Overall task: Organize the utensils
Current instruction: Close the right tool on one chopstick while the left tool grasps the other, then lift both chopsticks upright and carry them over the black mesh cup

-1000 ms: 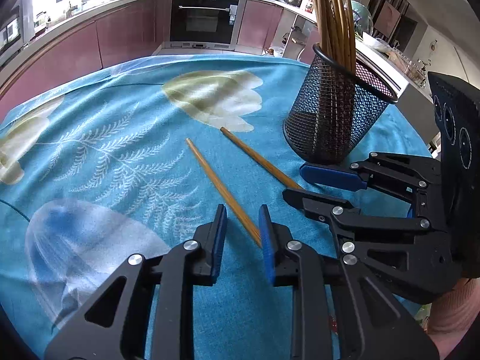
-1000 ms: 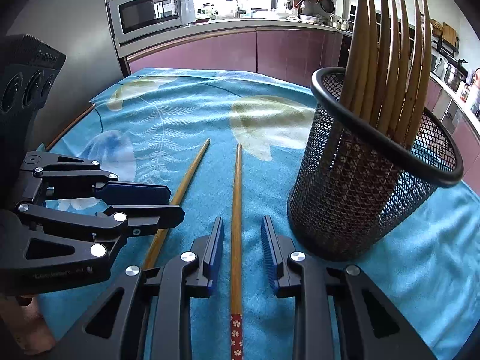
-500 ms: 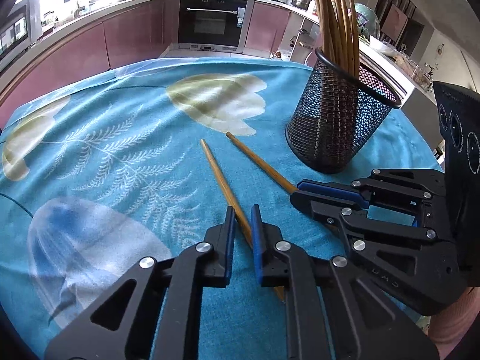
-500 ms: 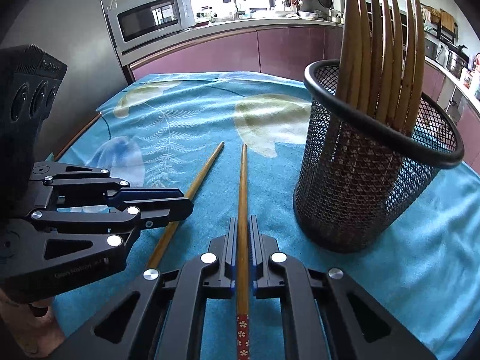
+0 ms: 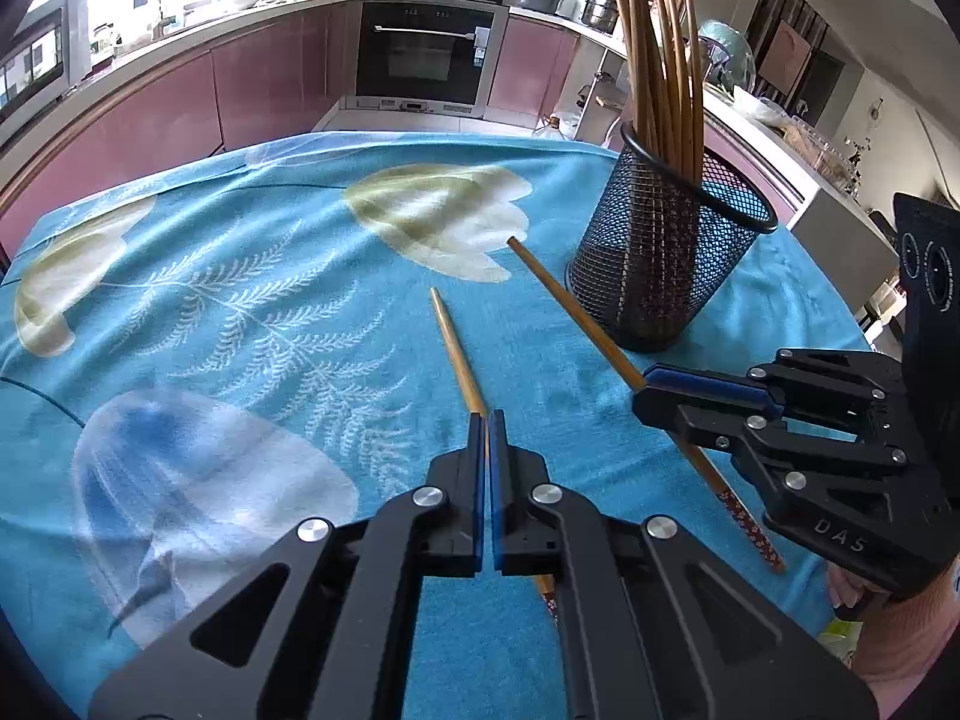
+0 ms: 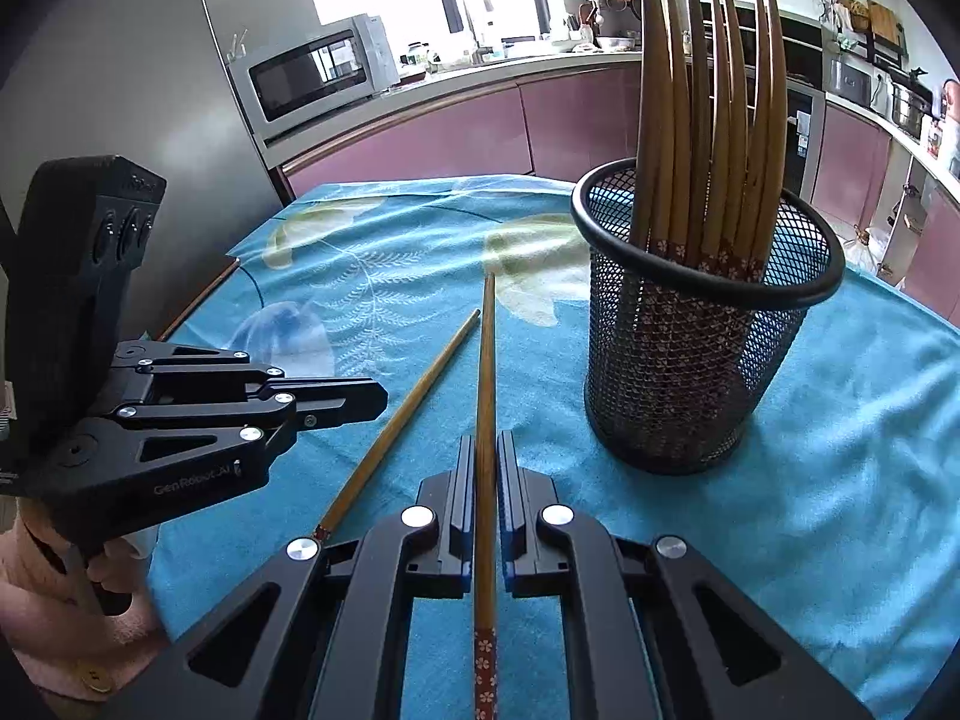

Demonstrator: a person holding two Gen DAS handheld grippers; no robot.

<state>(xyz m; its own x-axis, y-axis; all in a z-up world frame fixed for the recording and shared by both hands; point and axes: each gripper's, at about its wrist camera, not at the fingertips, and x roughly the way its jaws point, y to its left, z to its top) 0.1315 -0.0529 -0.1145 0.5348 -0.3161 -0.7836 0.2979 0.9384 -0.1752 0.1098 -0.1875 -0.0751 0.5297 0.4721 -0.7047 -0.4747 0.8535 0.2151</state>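
Two wooden chopsticks with red flowered ends are on the blue cloth. My left gripper (image 5: 487,420) is shut on the left chopstick (image 5: 456,348), whose tip points away from me and rests on the cloth. My right gripper (image 6: 486,444) is shut on the right chopstick (image 6: 486,360), which runs straight ahead between the pads, flowered end toward the camera. The black mesh holder (image 6: 702,360) stands upright just right of it, with several chopsticks (image 6: 708,120) in it. The left wrist view shows the right gripper (image 5: 645,387) gripping its chopstick (image 5: 570,312) beside the holder (image 5: 666,264).
The blue flowered cloth (image 5: 240,312) covers the table, whose far edge faces pink kitchen cabinets (image 5: 276,84) and an oven (image 5: 429,60). In the right wrist view the left gripper (image 6: 375,399) and a hand (image 6: 36,570) are at the left. A microwave (image 6: 312,75) sits behind.
Both grippers have gone from open around their chopsticks to shut on them. The right gripper has then shifted a little with its chopstick, whose tip now lies nearer the holder.
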